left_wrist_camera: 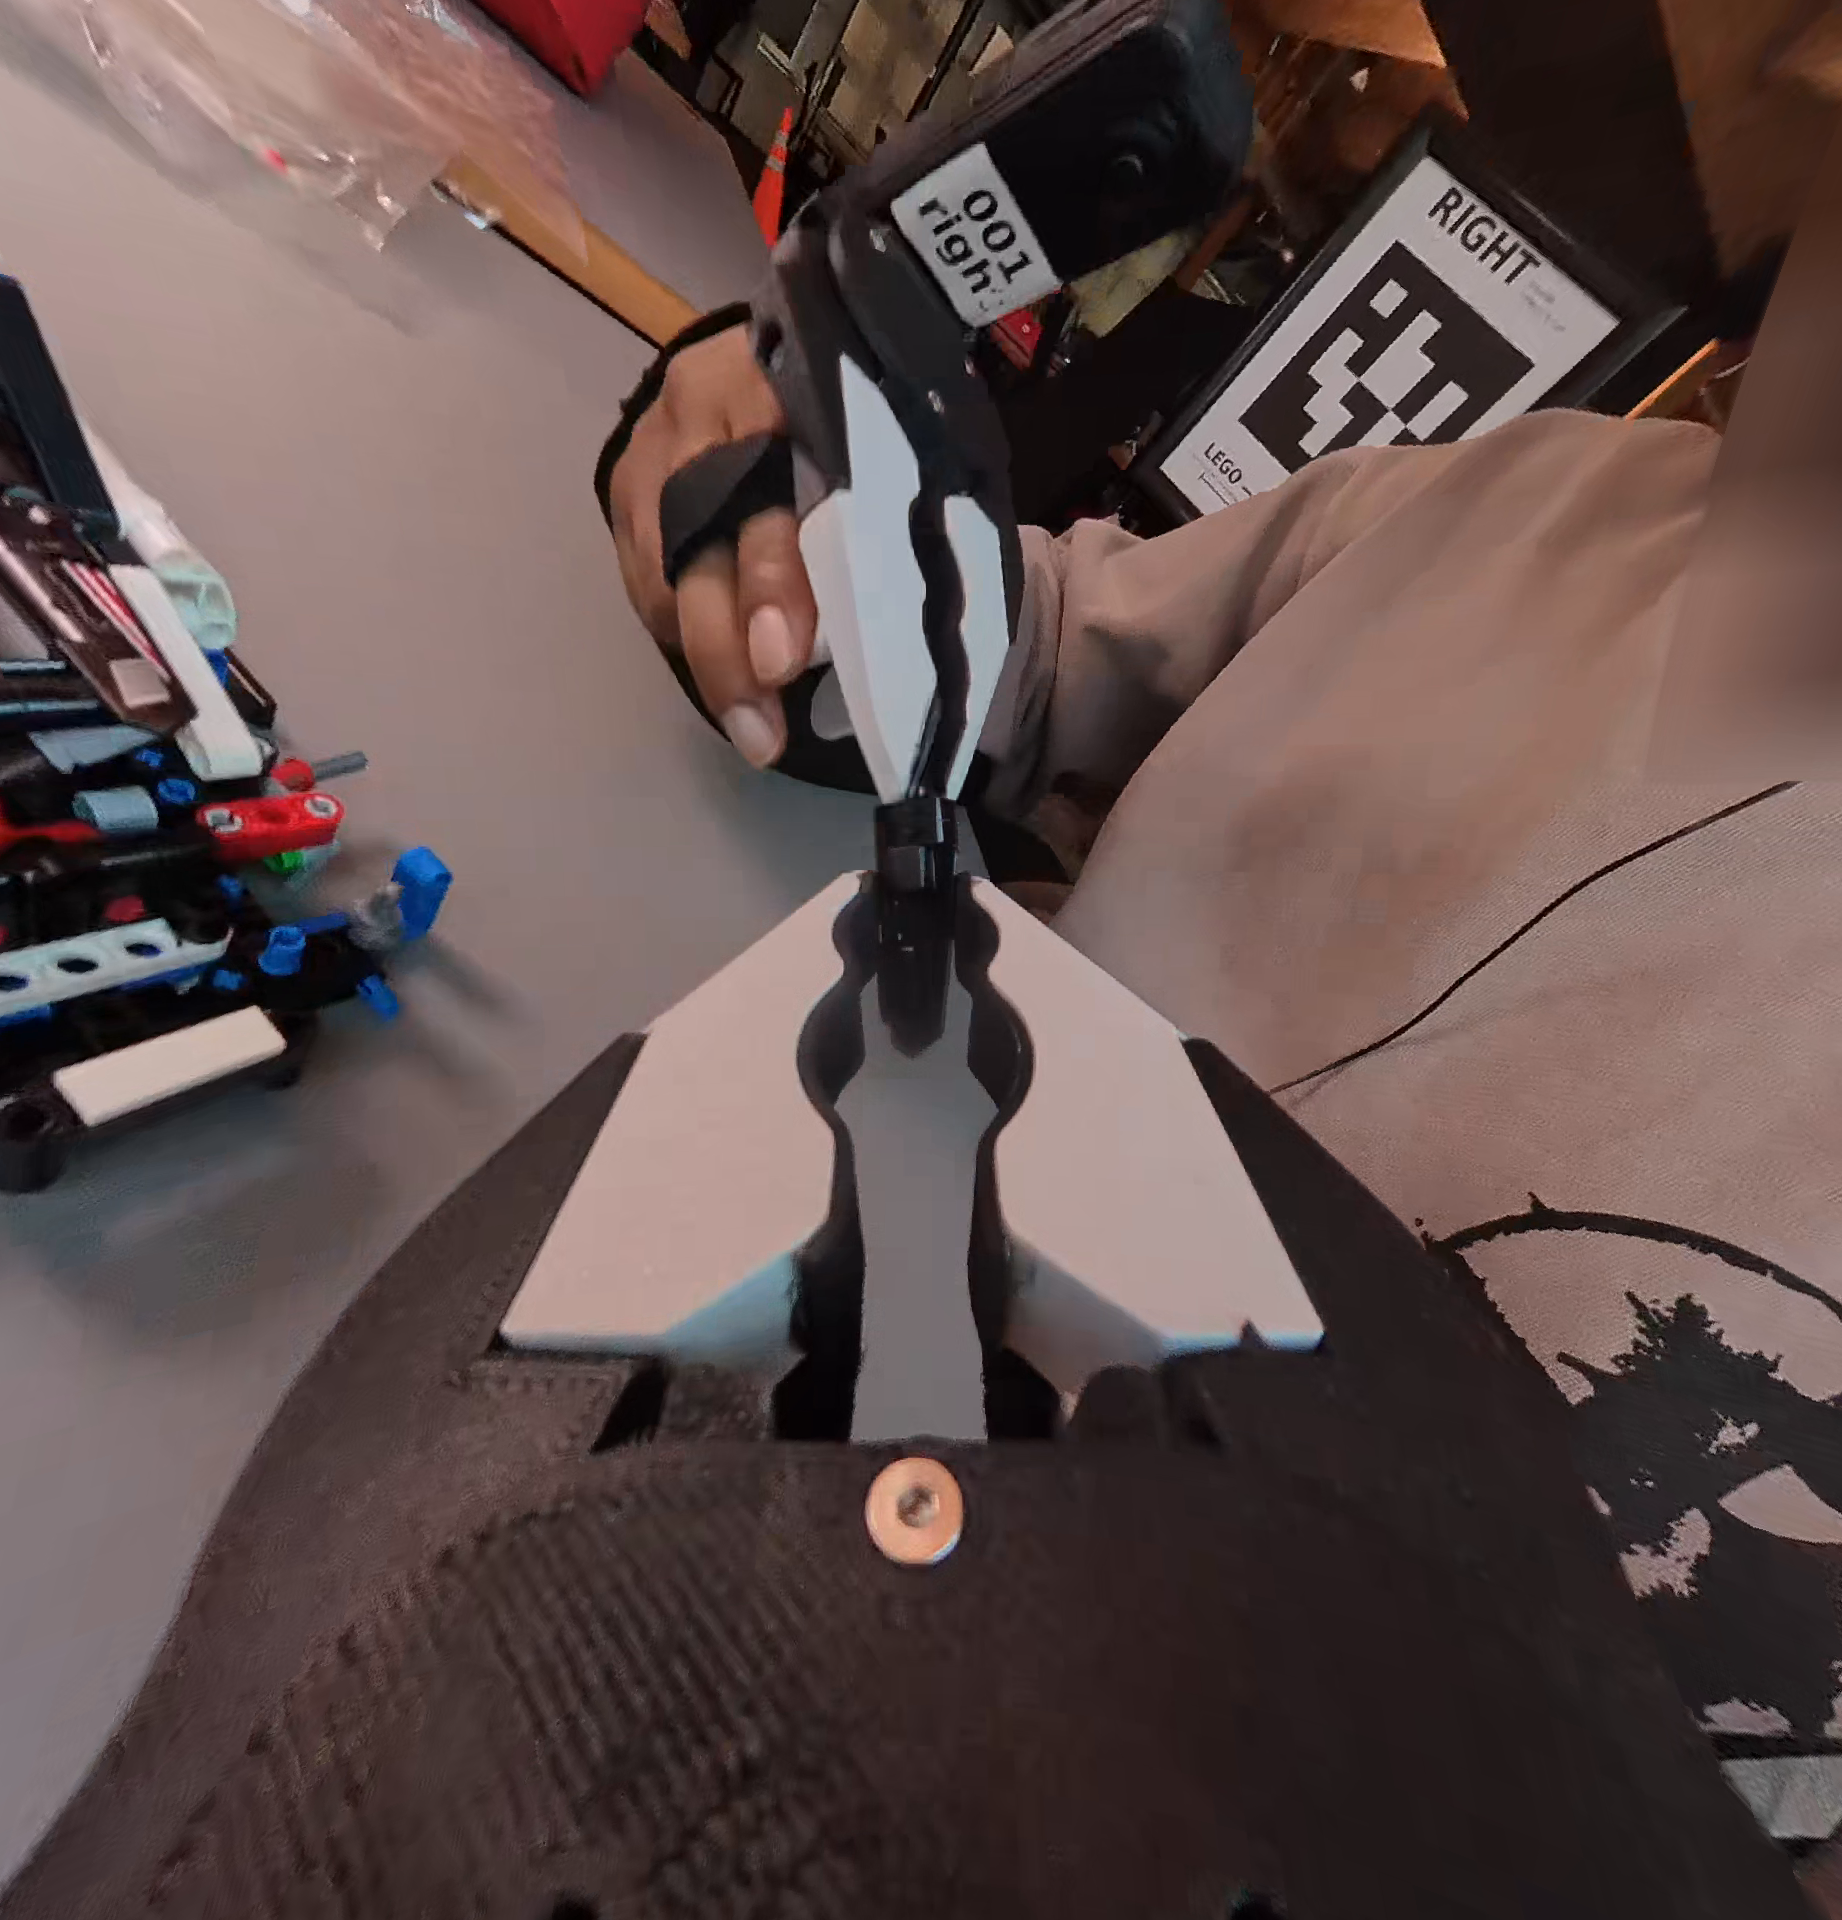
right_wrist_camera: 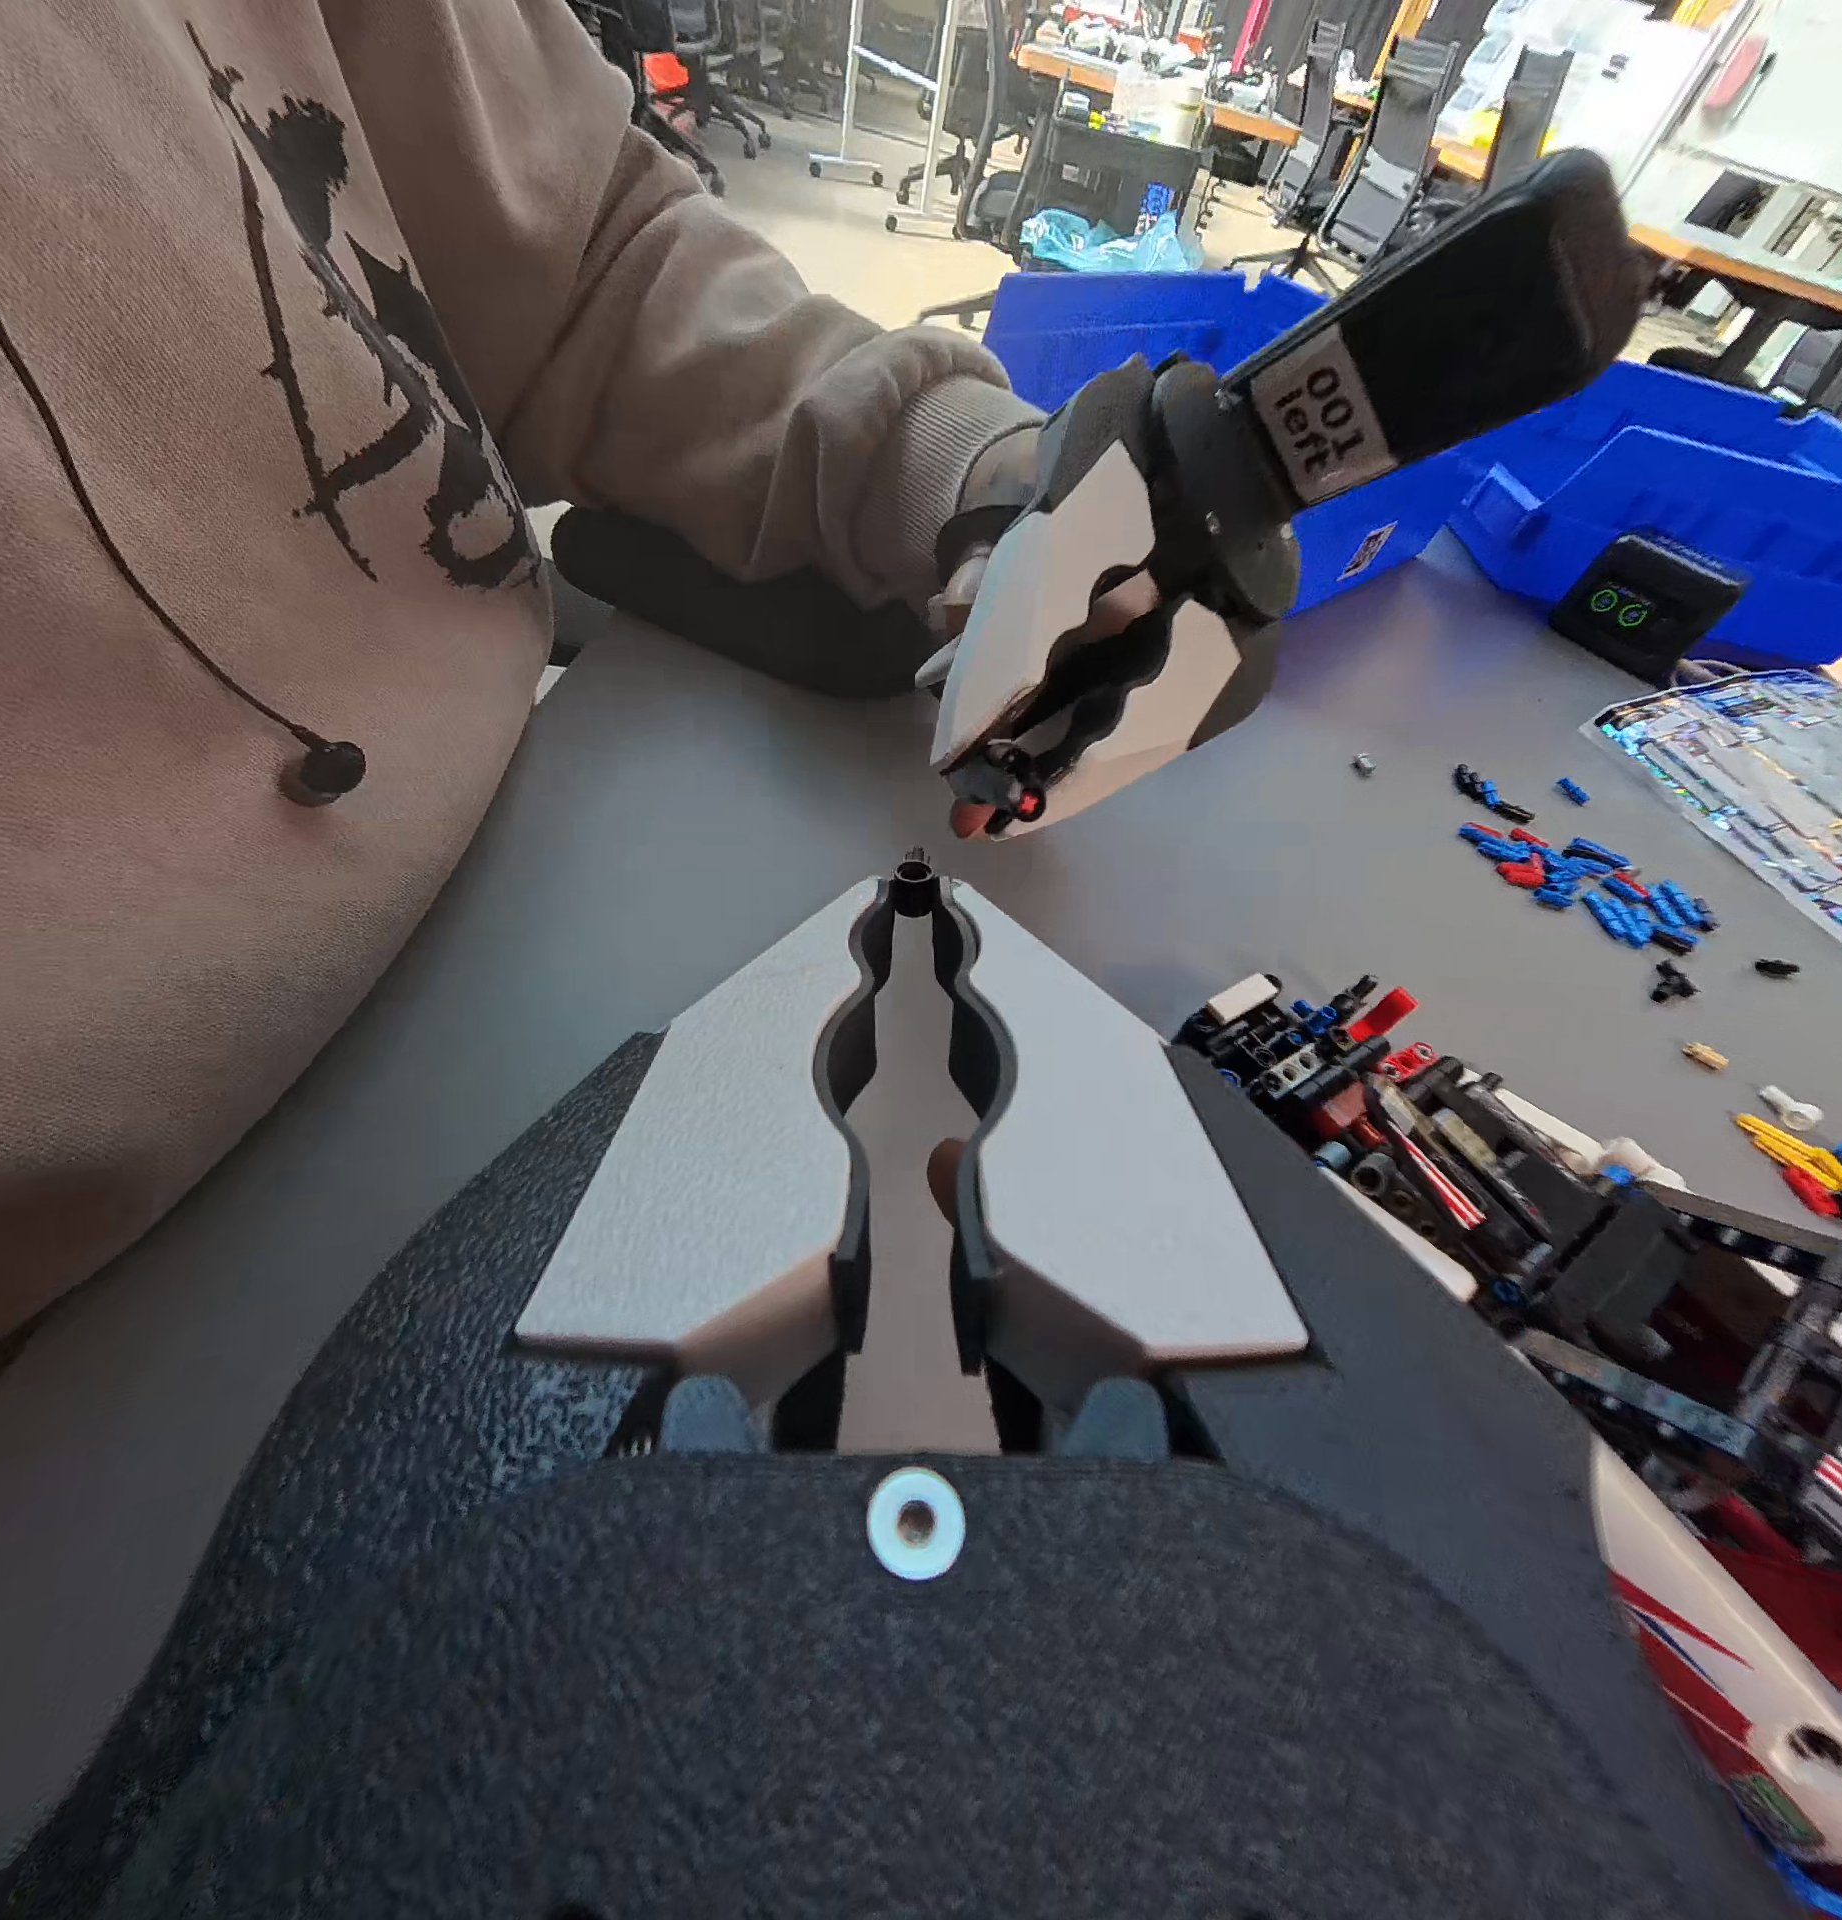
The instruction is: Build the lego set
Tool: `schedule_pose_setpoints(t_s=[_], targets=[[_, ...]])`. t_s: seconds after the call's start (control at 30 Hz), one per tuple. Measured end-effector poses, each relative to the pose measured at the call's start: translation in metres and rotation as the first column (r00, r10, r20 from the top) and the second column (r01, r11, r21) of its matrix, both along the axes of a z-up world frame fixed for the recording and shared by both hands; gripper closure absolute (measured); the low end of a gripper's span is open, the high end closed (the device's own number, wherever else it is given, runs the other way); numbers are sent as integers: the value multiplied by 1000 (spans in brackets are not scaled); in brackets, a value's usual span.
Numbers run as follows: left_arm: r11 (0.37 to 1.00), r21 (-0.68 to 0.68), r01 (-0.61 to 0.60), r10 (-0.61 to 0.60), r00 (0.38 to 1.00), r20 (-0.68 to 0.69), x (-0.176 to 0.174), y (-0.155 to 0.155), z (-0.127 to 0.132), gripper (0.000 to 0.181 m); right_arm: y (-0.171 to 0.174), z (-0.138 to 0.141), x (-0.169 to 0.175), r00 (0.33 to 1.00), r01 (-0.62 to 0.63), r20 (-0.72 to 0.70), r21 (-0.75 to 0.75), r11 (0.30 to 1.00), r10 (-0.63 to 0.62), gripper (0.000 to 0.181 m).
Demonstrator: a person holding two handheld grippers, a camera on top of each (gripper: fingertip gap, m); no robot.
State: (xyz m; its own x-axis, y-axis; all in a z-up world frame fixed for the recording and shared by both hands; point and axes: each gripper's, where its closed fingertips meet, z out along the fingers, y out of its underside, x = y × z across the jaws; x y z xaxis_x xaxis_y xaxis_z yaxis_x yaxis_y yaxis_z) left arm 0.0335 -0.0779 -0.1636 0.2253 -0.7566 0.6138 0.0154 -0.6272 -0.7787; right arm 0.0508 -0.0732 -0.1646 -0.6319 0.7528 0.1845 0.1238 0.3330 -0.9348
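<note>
My left gripper [left_wrist_camera: 912,896] is shut on a small black Lego connector [left_wrist_camera: 909,956] held upright between its tips. In the right wrist view the left gripper [right_wrist_camera: 1000,805] shows this connector [right_wrist_camera: 1000,788] with a red cross-shaped end. My right gripper [right_wrist_camera: 912,883] is shut on a small black pin [right_wrist_camera: 912,891] that sticks out of its tips. In the left wrist view the right gripper [left_wrist_camera: 917,784] points the pin [left_wrist_camera: 912,823] at the top of the connector, tip to tip. Both are held above the grey table [left_wrist_camera: 429,520]. The part-built Lego model [left_wrist_camera: 117,831] lies to the side.
The model [right_wrist_camera: 1468,1174] fills the table's right side. Loose blue, red and black pins [right_wrist_camera: 1603,883] and an instruction booklet [right_wrist_camera: 1748,790] lie beyond it. Blue bins [right_wrist_camera: 1675,468] and a small black device [right_wrist_camera: 1634,603] stand behind. A person's beige sweatshirt [right_wrist_camera: 221,416] is close. Only a small space, under 4 cm, lies between the two pairs of fingers.
</note>
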Motion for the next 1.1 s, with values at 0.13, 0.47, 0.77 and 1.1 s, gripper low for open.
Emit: schedule_pose_setpoints(t_s=[0.13,0.47,0.77,1.1], targets=[[995,-89,38,-41,999,-32,1,-2,-18,169,9,0,0,1000,11,-10,89,996,-10,176],[967,-217,132,-156,983,-99,13,-13,-46,169,-6,-33,-4,992,-93,99,98,991,83,176],[936,-310,166,-206,973,-102,17,-20,-56,170,-12,-44,-1,984,-126,145,181,975,100,176],[931,-326,161,-229,957,-180,21,-22,-65,170,-15,-57,3,973,-154,206,249,956,103,176]])
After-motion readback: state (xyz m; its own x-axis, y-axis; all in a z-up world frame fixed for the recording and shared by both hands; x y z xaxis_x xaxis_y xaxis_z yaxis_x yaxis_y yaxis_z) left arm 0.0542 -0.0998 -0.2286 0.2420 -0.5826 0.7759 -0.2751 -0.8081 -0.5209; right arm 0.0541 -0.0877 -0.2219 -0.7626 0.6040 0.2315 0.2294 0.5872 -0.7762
